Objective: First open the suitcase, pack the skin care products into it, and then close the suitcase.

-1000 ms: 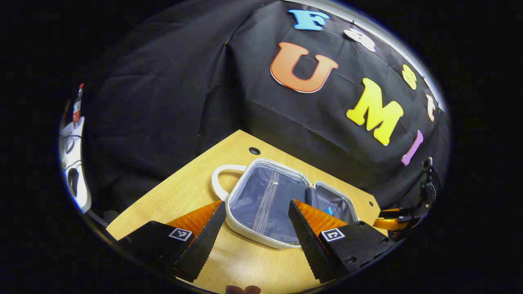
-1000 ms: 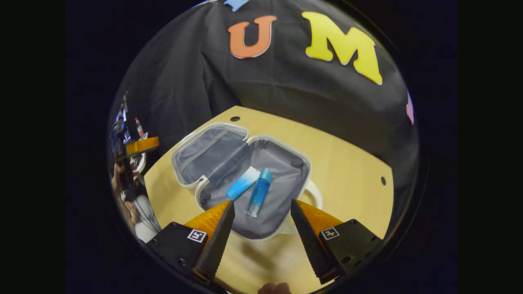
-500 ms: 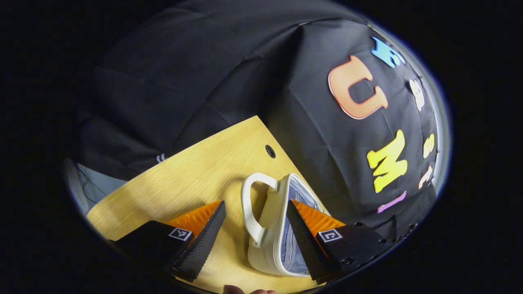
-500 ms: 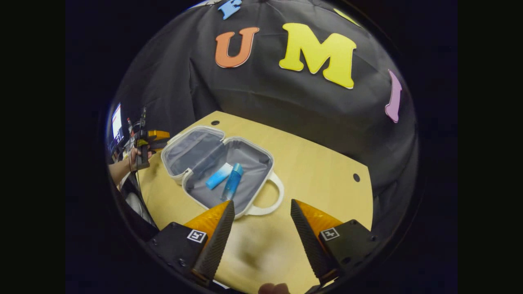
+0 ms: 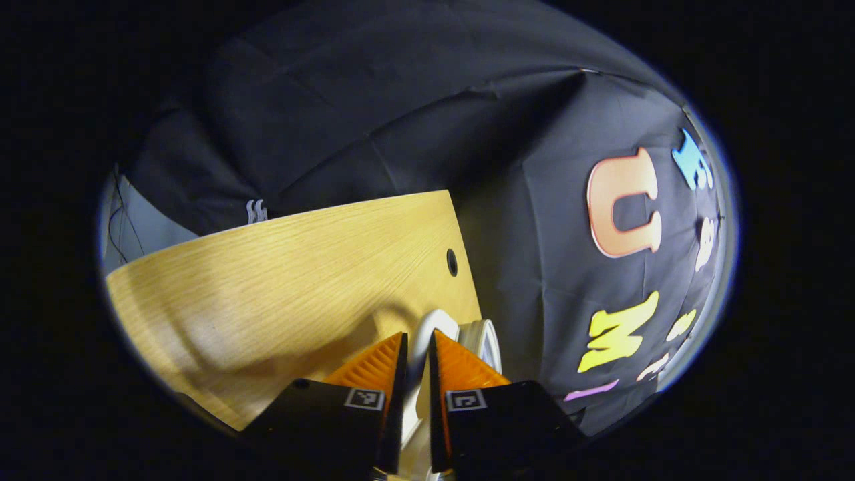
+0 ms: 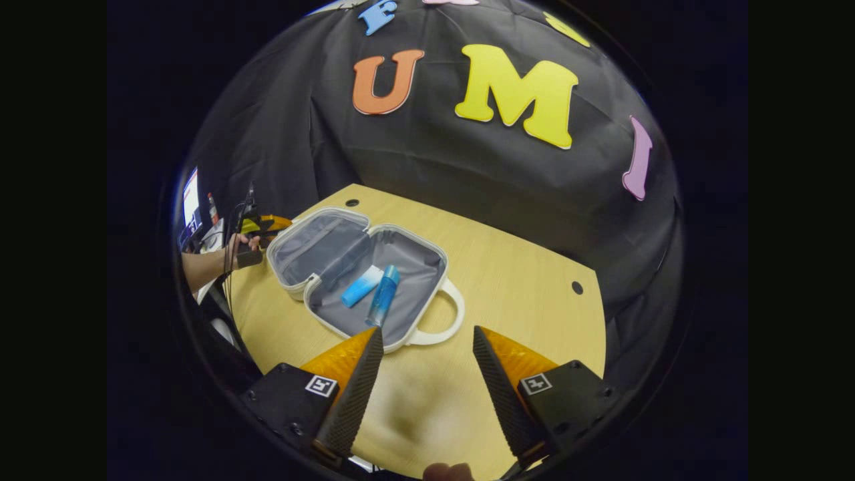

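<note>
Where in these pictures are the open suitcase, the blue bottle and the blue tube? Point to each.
suitcase (image 6: 434,250), right gripper view, on its white rim.
blue bottle (image 6: 382,298), right gripper view, on its body.
blue tube (image 6: 359,288), right gripper view, on its middle.

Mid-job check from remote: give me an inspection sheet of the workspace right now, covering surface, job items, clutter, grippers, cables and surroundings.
Surface: wooden table with small round holes near its edges.
Job's things: white suitcase lies open flat, grey lining up; a blue tube and a blue bottle lie side by side in the half with the free handle.
Clutter: nothing seen on the table.
Grippers: left gripper nearly closed around the handle of the other half; firm pressing cannot be confirmed. Right gripper open, empty, above bare table short of the suitcase.
Cables: dark wires by the hand at the left gripper.
Surroundings: black cloth wall; a screen at far left.
</note>
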